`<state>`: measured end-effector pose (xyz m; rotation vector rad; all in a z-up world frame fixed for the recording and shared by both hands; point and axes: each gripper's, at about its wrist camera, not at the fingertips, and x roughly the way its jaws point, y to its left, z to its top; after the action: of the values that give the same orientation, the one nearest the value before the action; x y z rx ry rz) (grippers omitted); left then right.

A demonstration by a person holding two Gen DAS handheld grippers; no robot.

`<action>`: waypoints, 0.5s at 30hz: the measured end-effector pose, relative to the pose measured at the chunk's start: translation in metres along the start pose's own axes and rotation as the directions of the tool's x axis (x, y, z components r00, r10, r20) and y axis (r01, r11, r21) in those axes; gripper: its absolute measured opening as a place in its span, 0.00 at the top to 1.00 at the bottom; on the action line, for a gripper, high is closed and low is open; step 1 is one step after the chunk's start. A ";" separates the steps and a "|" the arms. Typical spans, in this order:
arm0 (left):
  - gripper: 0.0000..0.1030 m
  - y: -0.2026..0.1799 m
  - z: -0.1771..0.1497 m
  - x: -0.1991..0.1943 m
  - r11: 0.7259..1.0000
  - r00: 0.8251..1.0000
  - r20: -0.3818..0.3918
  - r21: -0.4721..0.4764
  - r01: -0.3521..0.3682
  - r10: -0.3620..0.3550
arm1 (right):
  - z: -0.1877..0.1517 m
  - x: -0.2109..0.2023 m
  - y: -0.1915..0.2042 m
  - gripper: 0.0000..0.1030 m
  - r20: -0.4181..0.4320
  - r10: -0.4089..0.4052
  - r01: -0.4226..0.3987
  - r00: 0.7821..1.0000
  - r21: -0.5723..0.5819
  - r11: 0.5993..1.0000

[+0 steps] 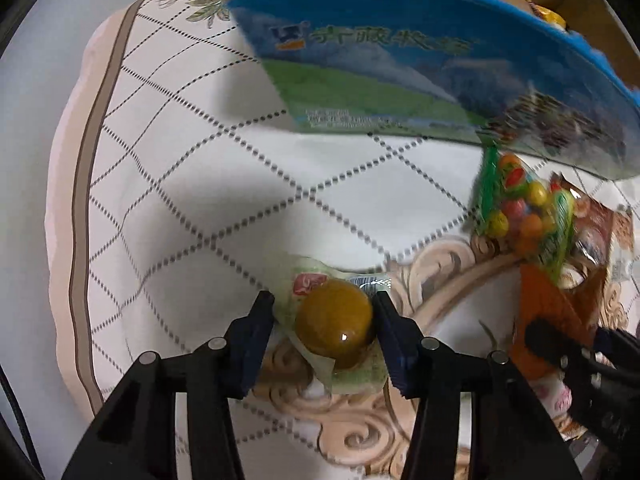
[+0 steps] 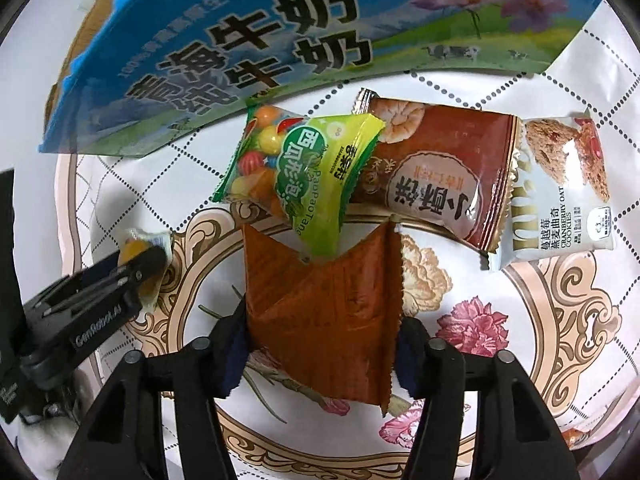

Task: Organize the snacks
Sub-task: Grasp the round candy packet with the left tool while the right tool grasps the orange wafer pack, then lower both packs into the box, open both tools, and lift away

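Both picks look made, so the step in hand is carrying snacks to the milk carton box (image 2: 248,52) at twelve o'clock. The left hand-held gripper (image 1: 324,320) clamps a jelly cup (image 1: 334,326) just above the patterned surface (image 1: 192,168). The right hand-held gripper (image 2: 320,344) pinches an orange-brown packet (image 2: 324,312). Next, each probably needs lifting over the box wall before letting go.

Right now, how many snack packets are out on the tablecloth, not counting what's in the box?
5: jelly cup in the left gripper, orange packet in the right gripper, then candy bag, brown packet and cookie packet by the box. Others may be hidden.
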<state>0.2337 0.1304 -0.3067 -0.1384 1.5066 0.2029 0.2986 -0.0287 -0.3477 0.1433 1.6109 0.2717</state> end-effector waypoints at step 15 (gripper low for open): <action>0.54 -0.007 -0.027 -0.108 0.980 0.971 0.134 -0.010 0.200 -0.197 | -0.011 -0.093 -0.006 0.45 0.111 0.189 -0.189 0.976 -0.018 0.982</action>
<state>0.2038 0.1126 -0.2010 -0.2878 1.3491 0.0678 0.2938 -0.0589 -0.2591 0.3025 1.4862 0.4090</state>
